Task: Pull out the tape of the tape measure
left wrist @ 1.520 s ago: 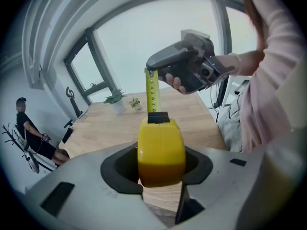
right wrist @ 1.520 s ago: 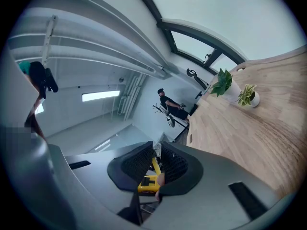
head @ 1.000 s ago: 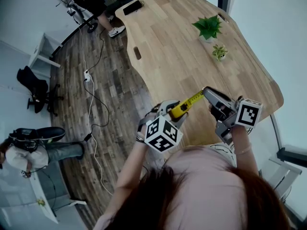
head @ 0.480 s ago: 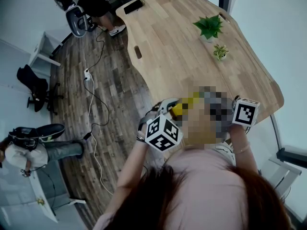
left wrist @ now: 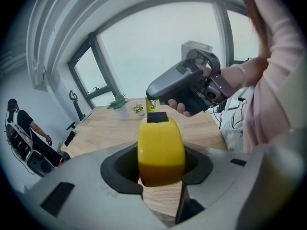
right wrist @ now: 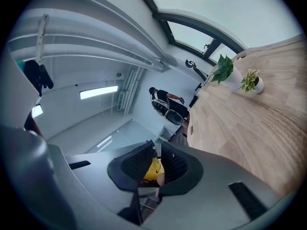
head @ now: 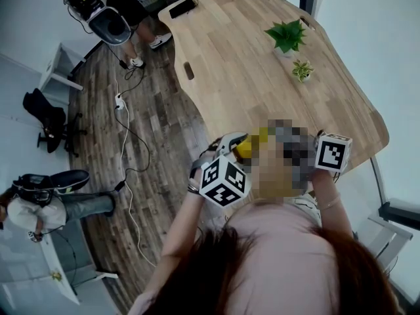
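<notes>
Left gripper view shows the left gripper (left wrist: 160, 178) squeezing the yellow tape measure (left wrist: 161, 150) between its wide-apart jaws, held up in the air, with the wooden table (left wrist: 91, 133) behind it. A short bit of tape (left wrist: 149, 104) sticks out of its top. The right gripper (left wrist: 151, 98) has its jaws nearly together, pinching the end of that tape.
</notes>
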A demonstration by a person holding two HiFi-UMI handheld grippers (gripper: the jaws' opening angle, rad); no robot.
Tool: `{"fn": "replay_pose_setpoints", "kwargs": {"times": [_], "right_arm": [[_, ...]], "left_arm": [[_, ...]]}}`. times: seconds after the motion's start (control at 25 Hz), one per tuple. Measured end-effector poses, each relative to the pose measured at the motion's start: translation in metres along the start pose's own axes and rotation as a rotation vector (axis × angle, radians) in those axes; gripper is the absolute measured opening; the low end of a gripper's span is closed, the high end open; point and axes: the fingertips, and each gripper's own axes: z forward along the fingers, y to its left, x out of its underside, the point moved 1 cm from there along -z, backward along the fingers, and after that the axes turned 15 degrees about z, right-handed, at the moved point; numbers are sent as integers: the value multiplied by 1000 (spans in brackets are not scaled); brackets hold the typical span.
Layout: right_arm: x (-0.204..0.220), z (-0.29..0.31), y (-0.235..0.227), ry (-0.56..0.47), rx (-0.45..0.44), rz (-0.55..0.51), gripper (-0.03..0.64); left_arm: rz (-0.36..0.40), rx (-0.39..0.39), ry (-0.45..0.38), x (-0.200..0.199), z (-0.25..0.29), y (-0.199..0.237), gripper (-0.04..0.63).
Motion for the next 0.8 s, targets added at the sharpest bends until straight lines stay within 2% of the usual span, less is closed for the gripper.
{"fn": "replay_pose_setpoints", "kwargs": {"times": [0.8], "right_arm": [[11,8,-13,37,25,39,48]], "left_arm": [[9,-14,-4,-4,4,4,170]]}}
